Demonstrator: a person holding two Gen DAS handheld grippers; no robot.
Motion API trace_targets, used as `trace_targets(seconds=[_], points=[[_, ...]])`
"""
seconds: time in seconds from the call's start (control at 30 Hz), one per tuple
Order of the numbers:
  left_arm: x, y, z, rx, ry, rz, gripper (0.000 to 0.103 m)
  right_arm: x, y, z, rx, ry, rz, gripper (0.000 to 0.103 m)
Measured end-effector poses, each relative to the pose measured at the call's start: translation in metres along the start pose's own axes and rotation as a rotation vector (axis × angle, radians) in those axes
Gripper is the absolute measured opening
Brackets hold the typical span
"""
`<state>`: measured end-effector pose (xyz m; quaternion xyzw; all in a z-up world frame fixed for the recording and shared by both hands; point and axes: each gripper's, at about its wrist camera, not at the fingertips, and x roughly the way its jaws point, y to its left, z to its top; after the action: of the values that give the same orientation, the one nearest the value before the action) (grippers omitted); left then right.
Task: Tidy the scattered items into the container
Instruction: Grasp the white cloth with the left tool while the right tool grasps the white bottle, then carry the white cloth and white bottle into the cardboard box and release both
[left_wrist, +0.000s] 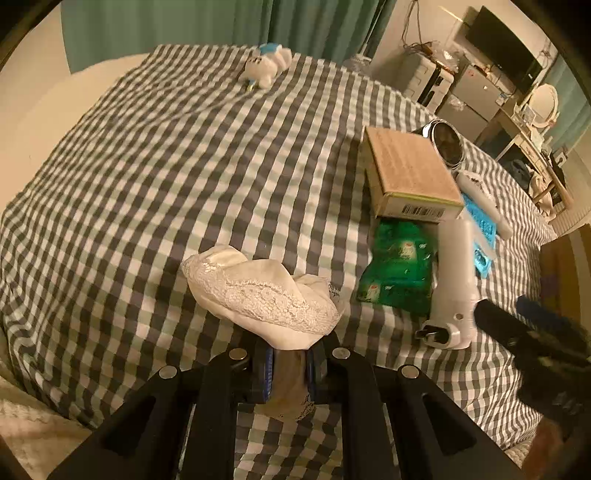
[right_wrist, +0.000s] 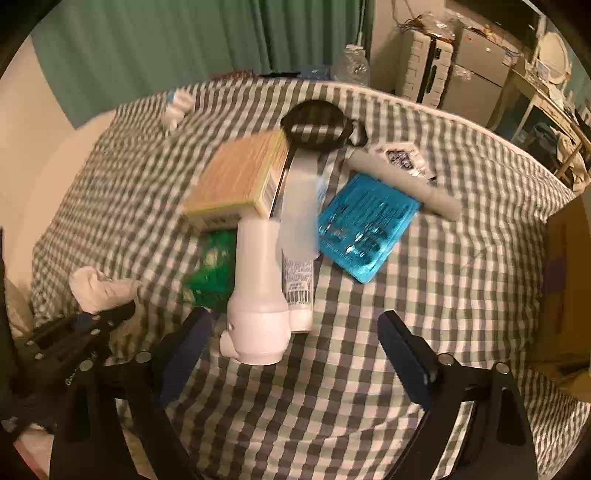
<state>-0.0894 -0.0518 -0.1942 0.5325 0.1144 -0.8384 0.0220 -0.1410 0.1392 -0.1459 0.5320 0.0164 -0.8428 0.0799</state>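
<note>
Cream lace-trim cloth | bunched (crumpled) | pinched in left gripper

My left gripper pinching lace-trimmed white cloth between blue pads, jaws nearly closed, hovering near bed's front edge. My right gripper hanging with jaws spread wide, holding nothing, fingers pointing toward bed's far edge. Left gripper sitting beside right one, at its left.

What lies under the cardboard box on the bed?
The box rests partly on a green packet, covering its far end. Anything else beneath it is hidden.
</note>
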Motion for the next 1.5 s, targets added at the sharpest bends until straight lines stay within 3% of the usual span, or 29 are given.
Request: trace_targets(seconds=[0.07,0.27,0.33,0.4,0.5,0.6,0.9,1.17,1.5], points=[[0.002,0.001,0.000,0.002,0.007,-0.007,0.013,0.011,-0.004,-0.003,0.030,0.040,0.014,0.067],[0.006,-0.001,-0.001,0.016,0.016,-0.001,0.013,0.026,0.008,-0.001,0.000,0.047,0.048,0.067],[0.006,0.000,0.000,0.011,0.015,-0.003,0.013,0.034,0.013,-0.002,-0.022,0.076,0.049,0.061],[0.005,0.002,0.000,-0.004,0.007,0.001,0.013,0.030,0.015,-0.004,-0.041,0.056,0.057,0.047],[-0.003,0.006,-0.001,-0.018,-0.013,0.001,0.013,0.016,0.016,-0.004,-0.074,0.038,0.014,0.047],[-0.018,0.005,-0.003,-0.010,-0.060,0.000,0.013,0.000,0.010,-0.007,-0.051,0.034,0.040,0.042],[-0.064,0.002,-0.020,0.020,-0.116,0.008,0.013,-0.062,0.005,-0.026,-0.018,-0.011,0.051,0.043],[-0.152,-0.014,-0.020,0.036,-0.252,-0.057,0.013,-0.164,-0.008,-0.036,-0.033,-0.148,0.021,0.043],[-0.230,-0.060,-0.022,0.133,-0.354,-0.103,0.013,-0.238,-0.050,-0.054,0.040,-0.214,-0.024,0.043]])
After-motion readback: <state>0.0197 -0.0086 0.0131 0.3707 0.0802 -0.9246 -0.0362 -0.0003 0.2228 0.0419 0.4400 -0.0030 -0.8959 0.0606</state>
